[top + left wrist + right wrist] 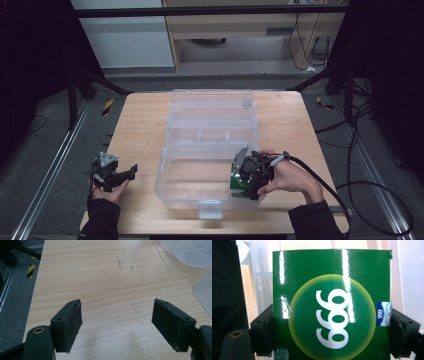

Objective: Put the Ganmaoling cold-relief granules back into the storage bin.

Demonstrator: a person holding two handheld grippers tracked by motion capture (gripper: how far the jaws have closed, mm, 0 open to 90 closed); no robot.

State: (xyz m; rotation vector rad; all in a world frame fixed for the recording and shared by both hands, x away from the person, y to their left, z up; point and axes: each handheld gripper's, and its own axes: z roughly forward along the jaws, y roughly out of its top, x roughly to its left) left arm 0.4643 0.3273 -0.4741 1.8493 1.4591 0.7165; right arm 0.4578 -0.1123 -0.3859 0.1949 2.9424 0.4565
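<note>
In the high view, a clear plastic storage box [210, 145] sits in the middle of the light wooden surface [140, 130], with its transparent lid thrown back toward the upper part of the frame. The right gripper [248, 184] is at the lower right corner of the box, tilted down into it, held by the person's right hand [290, 176] that comes in from the lower right. A green box [236, 183] shows just below and left of the gripper body, inside the near right corner of the container.

In the right gripper view, the green box [332, 305] takes up the middle of the frame, glossy, with a yellow-green disc and the white figures 999 printed on it, plus a small blue label on its right edge. The two black jaws press against its left and right sides, pinching it; the translucent wall of the storage box [404, 277] shows behind it.

The left gripper [131, 171] rests at the lower left of the high view, on bare wood and well apart from the container, in the left hand [107, 189]. In the left gripper view, its jaws stand spread wide with only wood grain [115, 297] between them, and a corner of the clear plastic [203, 293] shows at the right edge.
</note>
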